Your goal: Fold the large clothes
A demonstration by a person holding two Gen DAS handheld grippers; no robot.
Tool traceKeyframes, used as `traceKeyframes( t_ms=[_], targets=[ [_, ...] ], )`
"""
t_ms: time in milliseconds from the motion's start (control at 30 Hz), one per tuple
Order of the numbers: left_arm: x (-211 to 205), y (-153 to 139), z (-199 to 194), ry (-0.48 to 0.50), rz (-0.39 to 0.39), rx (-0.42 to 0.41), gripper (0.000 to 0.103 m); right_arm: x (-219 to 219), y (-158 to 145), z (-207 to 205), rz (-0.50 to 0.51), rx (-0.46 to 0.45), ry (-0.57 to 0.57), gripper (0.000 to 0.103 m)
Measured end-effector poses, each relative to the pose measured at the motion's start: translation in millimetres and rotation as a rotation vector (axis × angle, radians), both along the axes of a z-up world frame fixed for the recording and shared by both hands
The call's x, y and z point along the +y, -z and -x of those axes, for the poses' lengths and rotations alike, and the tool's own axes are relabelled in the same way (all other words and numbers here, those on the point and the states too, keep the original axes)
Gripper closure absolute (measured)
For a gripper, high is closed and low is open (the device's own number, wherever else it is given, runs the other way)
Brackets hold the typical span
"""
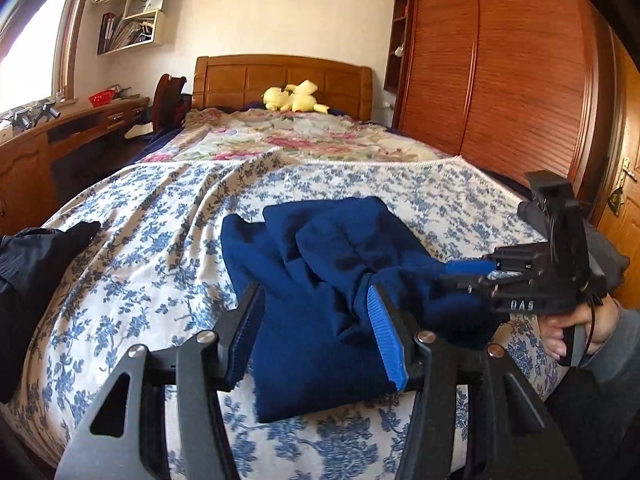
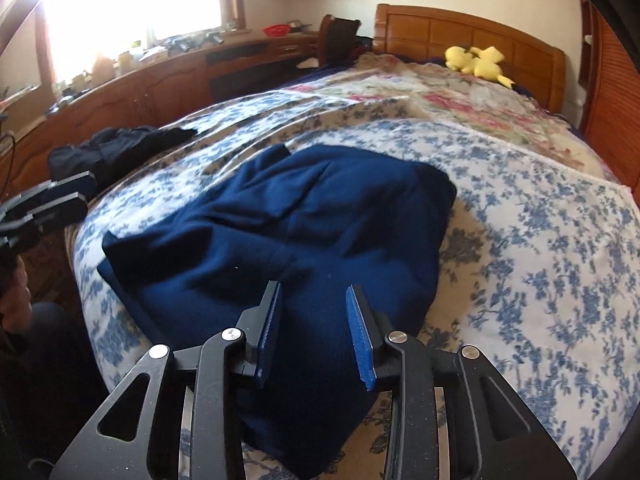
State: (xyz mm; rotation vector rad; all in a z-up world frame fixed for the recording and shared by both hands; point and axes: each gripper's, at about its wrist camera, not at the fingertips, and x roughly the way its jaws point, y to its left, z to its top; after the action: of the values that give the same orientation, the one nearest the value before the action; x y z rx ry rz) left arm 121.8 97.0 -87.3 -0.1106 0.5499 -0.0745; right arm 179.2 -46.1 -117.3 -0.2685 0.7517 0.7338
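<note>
A navy blue garment (image 1: 320,280) lies folded in a loose bundle on the blue-flowered bedspread (image 1: 160,240); it also shows in the right wrist view (image 2: 300,232). My left gripper (image 1: 316,320) is open, its jaws spread over the garment's near part. My right gripper (image 2: 314,328) is open just above the garment's near edge. In the left wrist view the right gripper (image 1: 472,276) comes in from the right, its fingers on the garment's right side. In the right wrist view the left gripper (image 2: 60,196) shows at the left edge.
A black garment (image 1: 36,272) lies on the bed's left side, also in the right wrist view (image 2: 116,148). A yellow plush toy (image 1: 294,98) sits by the wooden headboard. A wooden desk (image 1: 60,136) runs along the left; a wardrobe (image 1: 500,80) stands right.
</note>
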Motion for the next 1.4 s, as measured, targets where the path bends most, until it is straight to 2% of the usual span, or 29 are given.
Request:
traceKeyframes(
  t_ms=[67, 133, 233, 433, 667, 767, 933, 1367, 1400],
  targets=[
    [-7.4, 2.9, -3.8, -0.005, -0.010, 0.020, 0.051, 2.8, 11.5, -2.4, 0.035, 0.053, -0.041, 0.070],
    [-14.2, 6.2, -5.9, -0.005, -0.009, 0.035, 0.051, 5.9, 17.1, -1.1, 0.061, 0.052, -0.071, 0.070],
    [-24.3, 14.6, -9.7, 0.002, 0.008, 0.067, 0.051, 1.7, 22.4, -2.1, 0.041, 0.078, -0.077, 0.070],
    [-45.2, 26.9, -20.1, 0.035, -0.040, 0.132, 0.051, -12.3, 20.3, 1.7, -0.002, 0.077, -0.072, 0.070],
    [-47.9, 37.9, -27.4, 0.015, -0.058, 0.181, 0.051, -21.3, 13.0, 8.6, -0.008, 0.051, -0.046, 0.070],
    [-49.1, 39.5, -29.4, 0.006, -0.056, 0.191, 0.051, -25.0, 10.8, 11.5, -0.010, 0.044, -0.040, 0.069],
    [-55.0, 39.6, -31.6, -0.001, -0.081, 0.199, 0.051, -31.8, 9.4, 12.0, -0.007, 0.027, -0.023, 0.059],
    [-57.7, 40.1, -33.9, -0.010, -0.098, 0.201, 0.051, -44.0, 6.6, 8.9, -0.025, 0.025, 0.003, 0.056],
    [-58.4, 40.1, -33.9, -0.006, -0.102, 0.199, 0.058, -44.2, 6.4, 9.0, -0.024, 0.023, 0.004, 0.056]
  ],
)
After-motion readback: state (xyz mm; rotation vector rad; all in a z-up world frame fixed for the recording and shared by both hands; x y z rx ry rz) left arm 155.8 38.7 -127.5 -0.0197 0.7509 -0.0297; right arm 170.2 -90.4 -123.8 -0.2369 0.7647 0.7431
